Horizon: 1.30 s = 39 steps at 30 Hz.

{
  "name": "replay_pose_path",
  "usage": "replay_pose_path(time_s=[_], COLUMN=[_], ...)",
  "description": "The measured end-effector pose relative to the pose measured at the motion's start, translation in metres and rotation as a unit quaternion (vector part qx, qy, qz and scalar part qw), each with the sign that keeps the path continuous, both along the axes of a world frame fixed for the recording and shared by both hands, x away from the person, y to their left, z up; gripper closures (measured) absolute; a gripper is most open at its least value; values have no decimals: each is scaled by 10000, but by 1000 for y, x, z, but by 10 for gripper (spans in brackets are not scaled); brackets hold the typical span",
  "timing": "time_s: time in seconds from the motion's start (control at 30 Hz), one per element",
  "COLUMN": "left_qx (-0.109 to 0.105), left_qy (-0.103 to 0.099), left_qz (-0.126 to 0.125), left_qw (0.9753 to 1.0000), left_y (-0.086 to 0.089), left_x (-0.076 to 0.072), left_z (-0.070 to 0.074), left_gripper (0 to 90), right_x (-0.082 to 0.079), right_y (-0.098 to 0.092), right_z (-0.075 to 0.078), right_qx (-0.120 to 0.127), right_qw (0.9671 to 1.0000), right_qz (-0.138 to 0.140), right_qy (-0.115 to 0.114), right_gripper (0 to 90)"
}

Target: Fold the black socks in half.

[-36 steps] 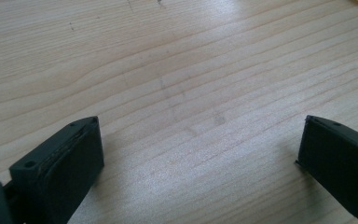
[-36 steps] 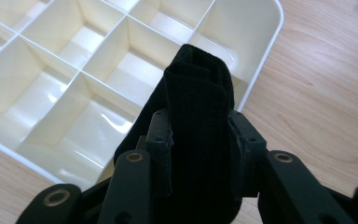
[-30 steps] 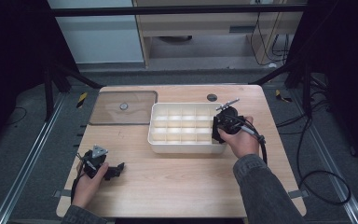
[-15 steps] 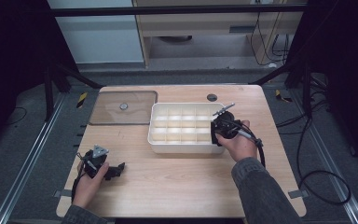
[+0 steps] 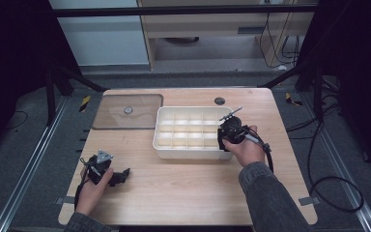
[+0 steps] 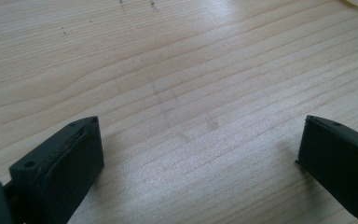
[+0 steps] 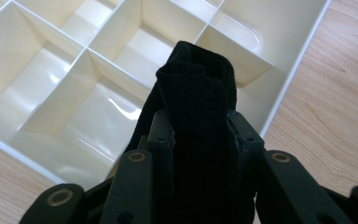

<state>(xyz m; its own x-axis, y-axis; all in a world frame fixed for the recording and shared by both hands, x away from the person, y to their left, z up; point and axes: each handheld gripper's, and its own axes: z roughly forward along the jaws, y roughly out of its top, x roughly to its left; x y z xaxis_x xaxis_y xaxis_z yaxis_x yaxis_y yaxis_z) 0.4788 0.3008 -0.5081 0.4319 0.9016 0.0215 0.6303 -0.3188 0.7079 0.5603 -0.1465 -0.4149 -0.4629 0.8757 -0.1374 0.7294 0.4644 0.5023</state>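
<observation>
Right claw [image 7: 199, 135] clamps a rolled black sock [image 7: 196, 93] over the divided box [image 5: 189, 133], 3 o'clock end. Next: lower into a cell, release. Left claw [image 6: 200, 154] wide, idle on tabletop [image 6: 177, 70].

The white plastic divided tray [image 5: 188, 133] blocks the middle of the light wooden table [image 5: 198, 188], with the clear flat lid [image 5: 128, 111] lying just to its left; the near half of the table lies open, as does the strip right of the tray

A clear lid [image 5: 128, 111] and a round hole [image 5: 219, 101] mark the wooden table [image 5: 183, 183], far beyond the jaws.
</observation>
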Motion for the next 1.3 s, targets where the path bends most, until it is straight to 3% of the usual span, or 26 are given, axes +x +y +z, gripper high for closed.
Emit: replay_pose_path(time_s=[0.17,0.43,0.53,0.8,0.97,1.3], left_qx=[-23,-40,-40,5,-15,4], left_qy=[-9,-9,-8,15,4,20], left_qz=[6,16,15,-28,-15,-30], left_qw=[10000,10000,10000,10000,10000,10000], left_y=[-1,-1,-2,-1,-1,-1], left_x=[0,0,0,0,0,0], left_z=[0,0,0,0,0,0], left_gripper=[0,0,0,0,0,0], right_x=[4,3,1,0,-1,-2], right_y=[-2,-3,-5,-6,-6,-8], right_z=[0,-4,-5,2,4,8], right_qx=[33,18,125,159,234,431], right_qw=[10000,9999,9998,9996,9996,9990], right_qz=[-10,-47,-78,-51,-57,-98], right_qy=[43,-93,-129,-233,-161,-62], right_gripper=[672,663,644,477,395,320])
